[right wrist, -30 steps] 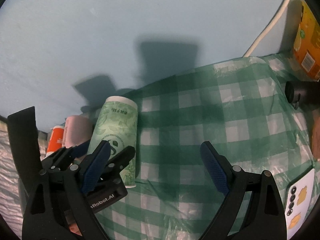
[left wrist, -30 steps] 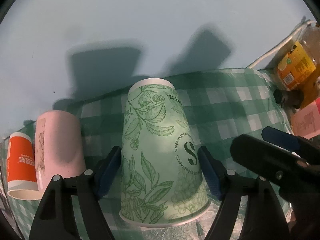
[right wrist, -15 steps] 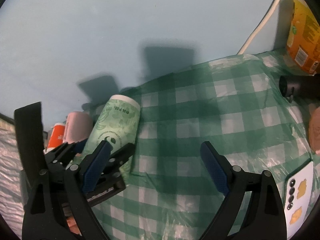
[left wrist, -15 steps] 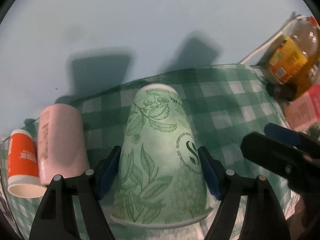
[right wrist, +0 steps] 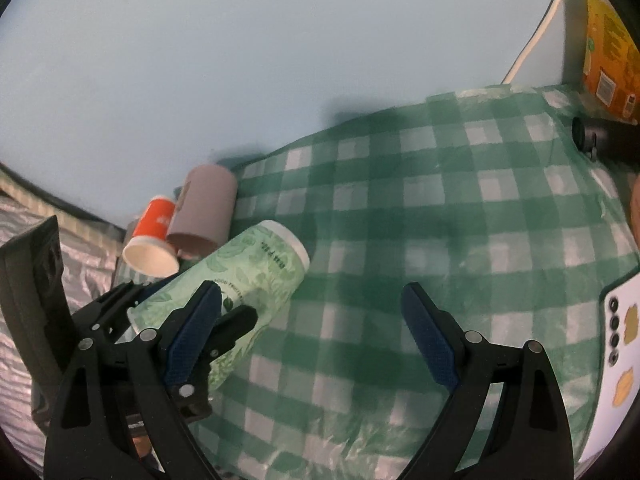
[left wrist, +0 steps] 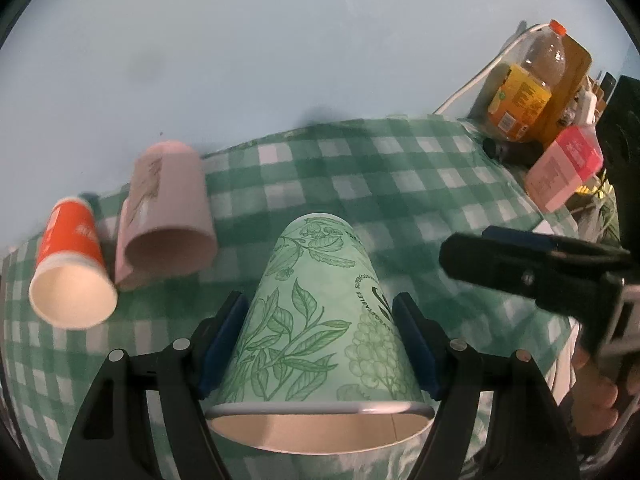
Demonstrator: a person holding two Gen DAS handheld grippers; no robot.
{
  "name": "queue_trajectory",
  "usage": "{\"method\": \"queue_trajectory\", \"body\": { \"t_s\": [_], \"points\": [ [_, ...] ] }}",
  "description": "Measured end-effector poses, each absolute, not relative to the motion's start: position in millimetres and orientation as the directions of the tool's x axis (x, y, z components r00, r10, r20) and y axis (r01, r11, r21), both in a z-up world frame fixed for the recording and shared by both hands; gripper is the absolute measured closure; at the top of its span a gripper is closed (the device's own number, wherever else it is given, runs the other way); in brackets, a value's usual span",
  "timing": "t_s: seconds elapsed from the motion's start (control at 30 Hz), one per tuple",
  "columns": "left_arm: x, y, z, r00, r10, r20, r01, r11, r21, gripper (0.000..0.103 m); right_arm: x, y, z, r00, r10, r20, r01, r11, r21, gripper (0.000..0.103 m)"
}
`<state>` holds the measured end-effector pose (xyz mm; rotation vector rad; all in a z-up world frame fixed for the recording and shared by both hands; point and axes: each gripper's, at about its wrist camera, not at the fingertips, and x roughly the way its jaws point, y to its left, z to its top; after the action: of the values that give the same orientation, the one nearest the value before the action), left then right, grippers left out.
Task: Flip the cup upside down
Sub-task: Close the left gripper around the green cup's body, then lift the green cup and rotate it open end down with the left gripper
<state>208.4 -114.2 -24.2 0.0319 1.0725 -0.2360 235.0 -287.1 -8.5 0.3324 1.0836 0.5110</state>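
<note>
My left gripper [left wrist: 320, 344] is shut on a green leaf-print paper cup [left wrist: 320, 320]. The cup is lifted off the green checked cloth [left wrist: 400, 184] and tilted, base pointing away, open mouth toward the camera. In the right wrist view the same cup [right wrist: 244, 276] leans at a slant in the left gripper [right wrist: 188, 304], base up and to the right. My right gripper [right wrist: 312, 340] is open and empty above the cloth [right wrist: 440, 220], to the right of the cup.
A pink cup [left wrist: 168, 208] and an orange cup [left wrist: 72, 264] stand at the left. A juice bottle [left wrist: 528, 84], a pink box [left wrist: 564, 168] and a dark cylinder [right wrist: 604, 140] crowd the far right. A white phone [right wrist: 624, 332] lies at the right edge. A pale blue wall rises behind.
The left gripper has lifted the green cup off the cloth and tipped it, so its open mouth now faces the camera. The right gripper stays open and has barely moved.
</note>
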Motion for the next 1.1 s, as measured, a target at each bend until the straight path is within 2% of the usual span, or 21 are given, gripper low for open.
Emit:
{"method": "queue_trajectory", "body": {
  "t_s": [0.4, 0.83, 1.0, 1.1],
  "points": [
    [146, -77, -15, 0.573, -0.133, -0.809, 0.172, 0.984, -0.040, 0.027, 204, -270, -12, 0.373, 0.557, -0.742, -0.279, 0.830, 0.483, 0.012],
    [134, -75, -50, 0.517, -0.138, -0.845, 0.174, 0.983, -0.054, 0.027, 185, -253, -23, 0.306, 0.576, -0.758, -0.315, 0.812, 0.491, 0.012],
    [133, -72, -48, 0.506, -0.143, -0.851, 0.166, 0.984, -0.067, 0.027, 184, -244, -26, 0.278, 0.584, -0.763, -0.319, 0.805, 0.500, 0.011],
    [134, -71, -45, 0.490, -0.150, -0.859, 0.170, 0.983, -0.074, 0.021, 185, -239, -27, 0.264, 0.585, -0.767, -0.318, 0.803, 0.503, 0.011]
  ]
}}
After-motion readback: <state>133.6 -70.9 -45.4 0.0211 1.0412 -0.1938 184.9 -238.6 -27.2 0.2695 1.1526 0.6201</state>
